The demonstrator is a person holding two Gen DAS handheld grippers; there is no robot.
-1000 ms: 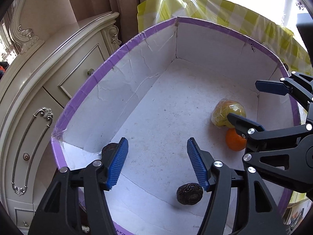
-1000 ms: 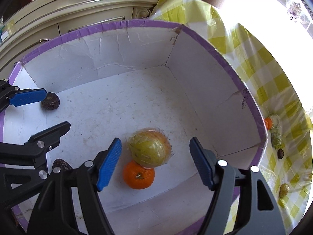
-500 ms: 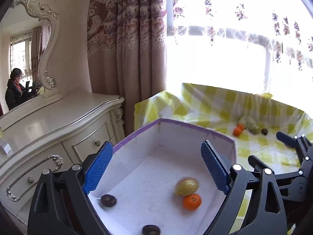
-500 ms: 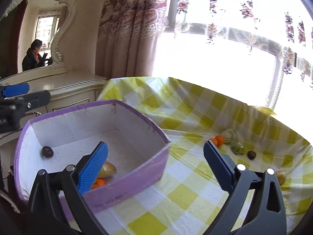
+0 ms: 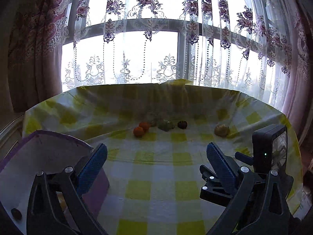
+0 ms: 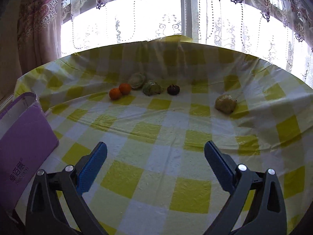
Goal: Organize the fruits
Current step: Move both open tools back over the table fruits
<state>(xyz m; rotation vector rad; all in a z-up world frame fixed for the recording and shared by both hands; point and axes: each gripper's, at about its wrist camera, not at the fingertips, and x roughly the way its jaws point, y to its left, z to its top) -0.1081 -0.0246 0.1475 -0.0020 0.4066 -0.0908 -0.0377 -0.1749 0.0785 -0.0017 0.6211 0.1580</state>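
Across the yellow-checked table (image 6: pixel 160 178), near the window, lie two oranges (image 6: pixel 119 91), two wrapped greenish fruits (image 6: pixel 152 88), a dark round fruit (image 6: pixel 173 89) and, apart on the right, a wrapped yellowish fruit (image 6: pixel 225 104). The purple box (image 6: pixel 27 137) stands at the left edge. Its white inside (image 5: pixel 39 156) holds a dark fruit (image 5: pixel 16 213) at the lower left of the left wrist view. My left gripper (image 5: pixel 156 146) is over the box's corner and its jaws are opening, with nothing between them. My right gripper (image 6: pixel 155 144) is open and empty above the cloth, well short of the fruit.
Lace curtains and a bright window (image 6: pixel 176 19) back the table's far edge. A heavy drape (image 5: pixel 29 49) hangs at the left. The right gripper's camera body (image 5: pixel 269 148) shows close beside my left gripper.
Both grippers left the inside of the box and swung right to face the table and window. Both jaws spread wider. The yellowish fruit, orange and dark fruits stayed in the box.
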